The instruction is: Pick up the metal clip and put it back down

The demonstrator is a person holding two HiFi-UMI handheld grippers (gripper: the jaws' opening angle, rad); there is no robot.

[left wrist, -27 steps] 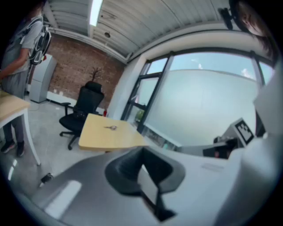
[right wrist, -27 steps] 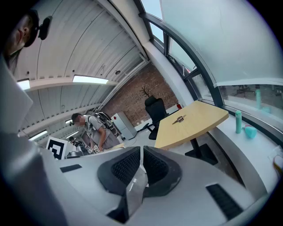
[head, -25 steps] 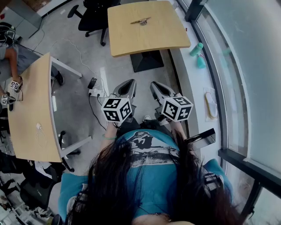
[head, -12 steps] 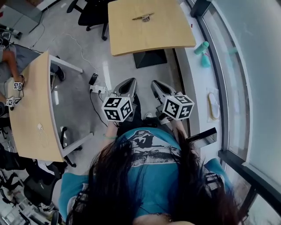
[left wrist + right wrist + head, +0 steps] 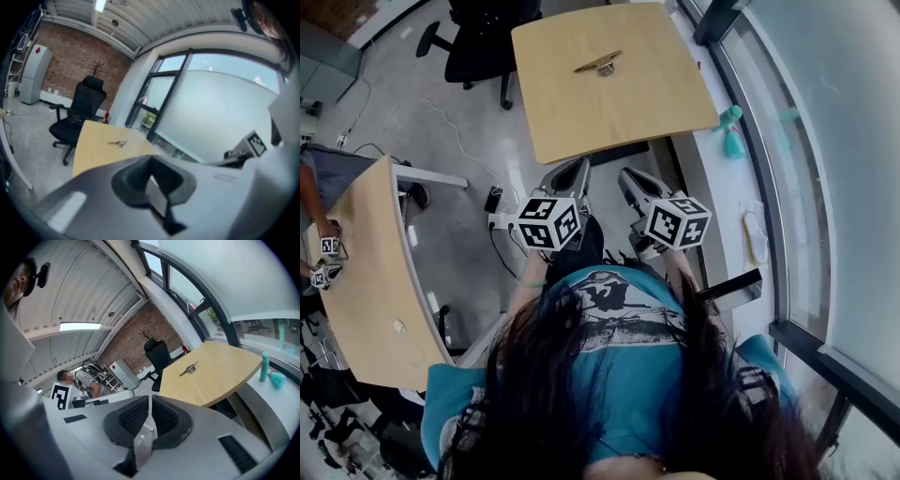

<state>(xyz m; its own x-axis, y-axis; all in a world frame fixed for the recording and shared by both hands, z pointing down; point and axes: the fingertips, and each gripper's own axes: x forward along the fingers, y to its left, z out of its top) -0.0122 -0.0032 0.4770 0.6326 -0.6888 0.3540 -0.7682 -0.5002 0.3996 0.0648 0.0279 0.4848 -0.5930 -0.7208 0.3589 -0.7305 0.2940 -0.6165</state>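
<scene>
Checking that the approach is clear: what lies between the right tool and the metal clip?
Between the right tool and the metal clip lies only the table's near edge and bare tabletop; the head view shows it.

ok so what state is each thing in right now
small metal clip: lying flat on the light wooden table, untouched
left hand-held gripper: shut, empty, well short of the clip
right hand-held gripper: shut, empty, well short of the clip
slim teal bottle: upright on the white window sill

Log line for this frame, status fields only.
phase: pre-grasp | metal clip: lying on wooden table, untouched | left gripper: shut, empty, at table's near edge | right gripper: shut, empty, beside it
</scene>
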